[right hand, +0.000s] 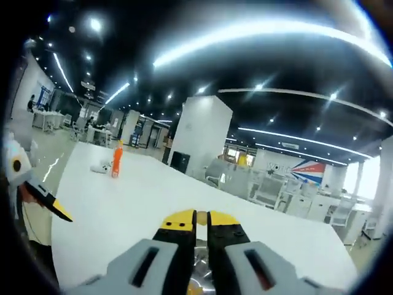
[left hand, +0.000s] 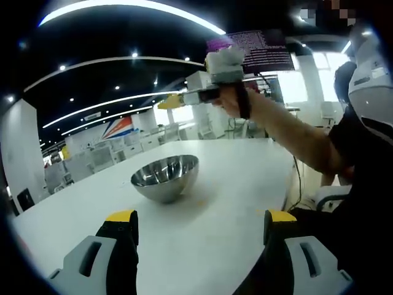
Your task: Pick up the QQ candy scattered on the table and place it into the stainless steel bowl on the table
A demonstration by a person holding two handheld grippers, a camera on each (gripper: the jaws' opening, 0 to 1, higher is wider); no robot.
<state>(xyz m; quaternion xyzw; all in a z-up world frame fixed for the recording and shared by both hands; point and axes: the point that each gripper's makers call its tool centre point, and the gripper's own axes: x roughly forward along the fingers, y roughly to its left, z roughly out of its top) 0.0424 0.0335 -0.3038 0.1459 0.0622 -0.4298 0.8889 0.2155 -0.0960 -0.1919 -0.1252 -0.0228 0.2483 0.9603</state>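
— How many bowls do you count?

— One, a shiny round stainless steel bowl (left hand: 166, 177), sitting on the wide white worktop (left hand: 233, 184). From the left gripper view I cannot tell what, if anything, lies inside it; the metal just reflects the room.

— And the grippers?

— Two. The left gripper (left hand: 199, 221) hangs low over the worktop, its yellow-tipped black jaws spread wide apart, with nothing between them. The right gripper (right hand: 201, 220) has its jaws nearly together, only a thin slit between the yellow tips. Whether a candy is pinched there, I cannot tell. Something shiny shows just below those jaws, too little of it to name.

— Where is the right one relative to the bowl?

— In the left gripper view it is held high above and beyond the bowl by a person's hand (left hand: 232, 98).

— Anything else about?

— One orange bottle (right hand: 116, 161) stands upright at the far end of the worktop, a small white object (right hand: 100, 166) just beside it. Both are well apart from the grippers.
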